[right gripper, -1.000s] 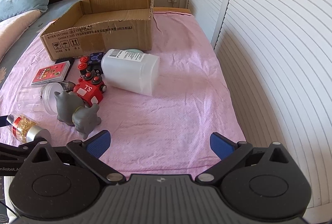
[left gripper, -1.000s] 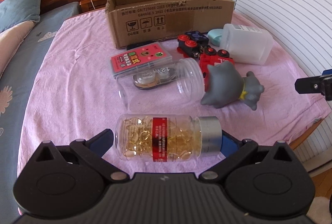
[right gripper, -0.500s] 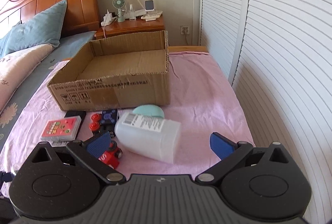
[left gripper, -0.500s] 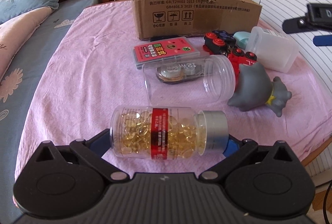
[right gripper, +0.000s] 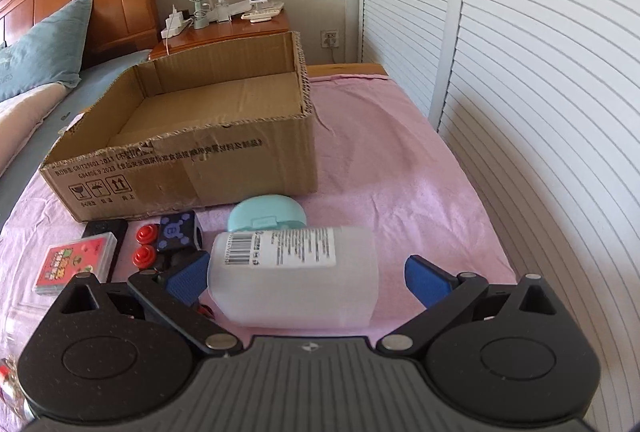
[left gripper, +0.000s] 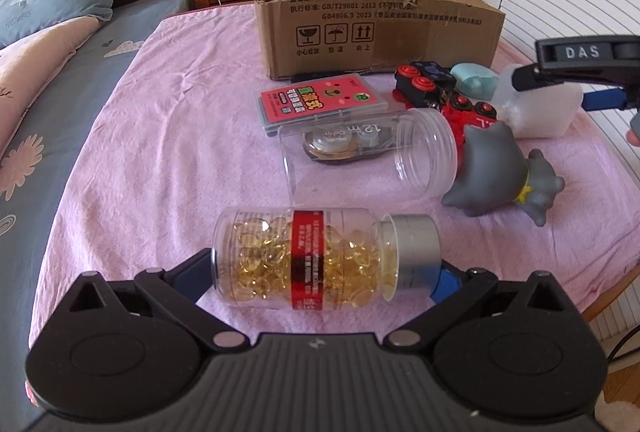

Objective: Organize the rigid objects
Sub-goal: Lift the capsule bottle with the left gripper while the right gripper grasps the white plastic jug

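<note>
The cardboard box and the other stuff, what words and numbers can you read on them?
Cardboard box: "GB/T29601 2013", "GB4806.9 2023", plus three handling pictograms; the Chinese print is too small to read.
Right tool: "DAS".
Clear jar, item inside: "12m", "Color".
Red toy train: "S.L", partly hidden.
Red card pack: "10"; rest too small.
White bottle: barcode, print blurred.
Capsule bottle: label unreadable.

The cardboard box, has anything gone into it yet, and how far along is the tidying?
Nothing looks done: the cardboard box shows only bare floor. In hand: the left gripper has its jaws shut on the capsule bottle; the right gripper sits open around the white bottle, not yet clamped. Left on the pink cloth: clear jar, grey toy, red toy train, card pack, teal case.
</note>
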Demonstrator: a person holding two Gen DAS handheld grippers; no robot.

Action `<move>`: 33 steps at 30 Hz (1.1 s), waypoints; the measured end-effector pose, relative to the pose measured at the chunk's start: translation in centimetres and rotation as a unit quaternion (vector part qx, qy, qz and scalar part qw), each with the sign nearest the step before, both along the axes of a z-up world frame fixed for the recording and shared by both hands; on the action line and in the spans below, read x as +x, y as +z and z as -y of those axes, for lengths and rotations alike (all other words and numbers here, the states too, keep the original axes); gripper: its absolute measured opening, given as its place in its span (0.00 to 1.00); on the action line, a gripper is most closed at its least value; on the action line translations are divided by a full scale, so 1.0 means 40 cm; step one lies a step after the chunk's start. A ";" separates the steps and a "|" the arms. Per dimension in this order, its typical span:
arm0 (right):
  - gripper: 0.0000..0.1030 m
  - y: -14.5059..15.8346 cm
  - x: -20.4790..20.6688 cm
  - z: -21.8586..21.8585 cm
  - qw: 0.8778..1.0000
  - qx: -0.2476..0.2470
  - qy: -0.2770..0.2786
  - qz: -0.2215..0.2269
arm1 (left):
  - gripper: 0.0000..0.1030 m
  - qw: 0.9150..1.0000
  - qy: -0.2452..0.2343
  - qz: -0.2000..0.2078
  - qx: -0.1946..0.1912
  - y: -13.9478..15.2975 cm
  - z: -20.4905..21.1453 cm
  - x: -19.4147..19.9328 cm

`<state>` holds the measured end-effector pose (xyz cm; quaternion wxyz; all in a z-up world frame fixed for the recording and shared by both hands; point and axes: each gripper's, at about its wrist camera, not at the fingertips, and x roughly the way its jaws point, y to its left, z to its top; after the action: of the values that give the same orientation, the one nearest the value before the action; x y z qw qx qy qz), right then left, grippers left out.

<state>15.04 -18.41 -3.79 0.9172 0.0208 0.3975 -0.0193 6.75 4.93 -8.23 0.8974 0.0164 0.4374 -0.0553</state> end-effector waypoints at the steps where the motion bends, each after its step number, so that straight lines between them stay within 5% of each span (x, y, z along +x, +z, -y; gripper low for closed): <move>1: 1.00 -0.001 -0.012 0.011 1.000 -0.001 -0.001 -0.001 | 1.00 1.000 0.000 0.000 0.000 0.000 0.000 0.000; 13: 1.00 -0.093 -0.097 0.104 0.999 -0.013 0.033 -0.038 | 1.00 1.000 0.006 0.004 0.000 0.000 0.000 -0.003; 16: 1.00 -0.106 -0.113 0.087 0.996 -0.046 0.074 -0.024 | 1.00 1.000 0.012 0.007 0.000 -0.001 0.001 -0.006; 26: 1.00 -0.119 -0.153 0.108 0.994 -0.036 0.093 0.034 | 1.00 0.999 0.030 0.031 0.003 -0.005 0.009 -0.032; 33: 1.00 -0.112 -0.139 0.120 0.991 -0.034 0.126 0.022 | 0.97 0.998 0.031 0.041 0.027 0.009 0.032 -0.041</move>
<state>9.48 -23.21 -8.25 0.9210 -0.0600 0.3757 0.0837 5.10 3.66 -7.85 0.9149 0.0295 0.4023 -0.0145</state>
